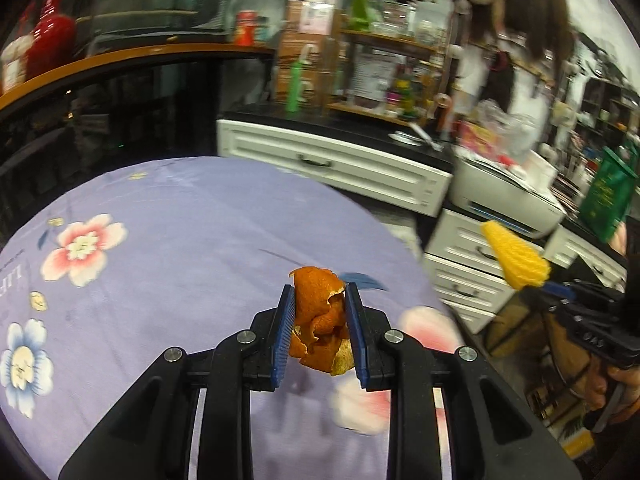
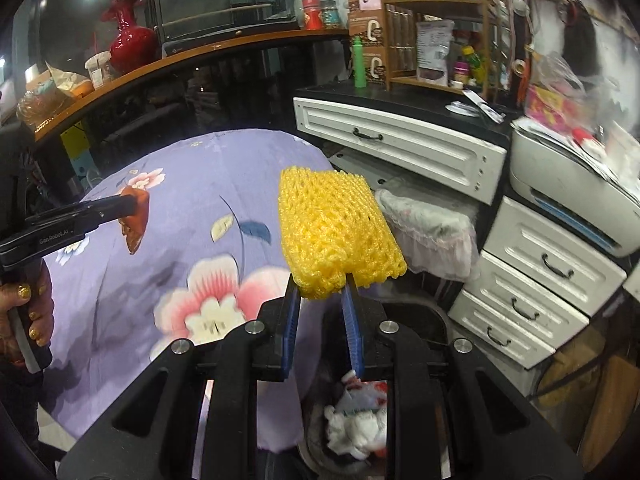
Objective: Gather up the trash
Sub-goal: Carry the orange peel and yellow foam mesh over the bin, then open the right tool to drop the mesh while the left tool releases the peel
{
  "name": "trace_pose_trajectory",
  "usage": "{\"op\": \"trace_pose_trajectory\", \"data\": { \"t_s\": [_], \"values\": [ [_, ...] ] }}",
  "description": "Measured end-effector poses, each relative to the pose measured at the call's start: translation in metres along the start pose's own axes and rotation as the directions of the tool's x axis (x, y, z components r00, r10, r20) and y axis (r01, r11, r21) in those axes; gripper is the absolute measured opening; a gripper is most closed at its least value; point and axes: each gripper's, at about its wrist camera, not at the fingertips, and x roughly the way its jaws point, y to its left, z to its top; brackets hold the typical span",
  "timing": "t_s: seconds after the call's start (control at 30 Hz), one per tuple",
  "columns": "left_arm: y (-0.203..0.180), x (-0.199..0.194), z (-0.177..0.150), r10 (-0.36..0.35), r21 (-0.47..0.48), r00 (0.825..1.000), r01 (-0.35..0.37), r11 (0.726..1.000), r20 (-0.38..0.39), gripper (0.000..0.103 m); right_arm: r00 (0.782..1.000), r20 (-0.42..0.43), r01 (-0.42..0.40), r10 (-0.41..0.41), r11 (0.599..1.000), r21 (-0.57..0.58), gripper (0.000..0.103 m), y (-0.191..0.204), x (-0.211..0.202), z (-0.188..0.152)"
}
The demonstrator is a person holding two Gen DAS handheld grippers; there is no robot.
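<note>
The peel [image 1: 322, 322] is sitting clamped between the left gripper [image 1: 320, 328] fingers, above the cloth [image 1: 160, 280]. The foam net [image 2: 336, 232] is being pinched by the right gripper [image 2: 322, 320] – already past the table edge, over the bin [image 2: 356, 420], probably for dropping. Open air around both – only drawers [image 2: 520, 300] nearby.

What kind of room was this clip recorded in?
Probably a lived-in home room, or a small shop's back area: a table under a floral purple cloth, white drawer units beside a printer, and a cluttered wooden shelf of packets and bottles.
</note>
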Motion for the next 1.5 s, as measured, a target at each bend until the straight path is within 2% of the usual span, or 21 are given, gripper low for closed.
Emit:
{"op": "trace_pose_trajectory", "data": {
  "t_s": [0.23,0.4,0.6,0.9,0.97,1.03,1.1,1.17,1.5],
  "values": [
    [-0.064,0.003,-0.021,-0.106,0.037,0.994,0.108,0.994,-0.037,0.026,0.999,-0.021,0.029,-0.028,0.998,0.050,0.022,-0.027,-0.023,-0.043],
    [-0.101,0.007,-0.036,-0.171,0.043,0.983,0.175,0.984,-0.072,0.026,0.997,-0.068,0.044,-0.039,0.996,0.078,0.022,-0.047,-0.023,-0.072],
    [-0.136,0.017,-0.052,-0.214,0.072,0.970,0.223,0.972,-0.115,0.026,0.983,-0.185,0.043,-0.020,0.992,0.121,0.022,-0.072,0.010,-0.106],
    [-0.162,0.038,-0.072,-0.236,0.081,0.954,0.255,0.964,-0.187,0.026,0.961,-0.277,0.043,0.006,0.985,0.170,0.023,-0.084,0.051,-0.133],
    [-0.166,0.043,-0.077,-0.241,0.080,0.949,0.262,0.962,-0.204,0.026,0.956,-0.293,0.047,0.007,0.983,0.176,0.029,-0.086,0.056,-0.136],
    [-0.170,0.047,-0.082,-0.240,0.085,0.946,0.264,0.961,-0.219,0.026,0.953,-0.302,0.056,0.008,0.978,0.201,0.047,-0.092,0.061,-0.139],
    [-0.173,0.052,-0.086,-0.239,0.088,0.943,0.265,0.960,-0.232,0.026,0.955,-0.295,0.066,0.004,0.971,0.228,0.059,-0.098,0.061,-0.141],
    [-0.176,0.058,-0.091,-0.236,0.091,0.939,0.266,0.960,-0.249,0.026,0.959,-0.282,0.065,0.007,0.967,0.246,0.060,-0.103,0.055,-0.141],
    [-0.195,0.091,-0.108,-0.211,0.137,0.923,0.266,0.954,-0.322,0.026,0.981,-0.170,0.142,-0.089,0.933,0.332,0.062,-0.140,0.007,-0.126]
  ]
}}
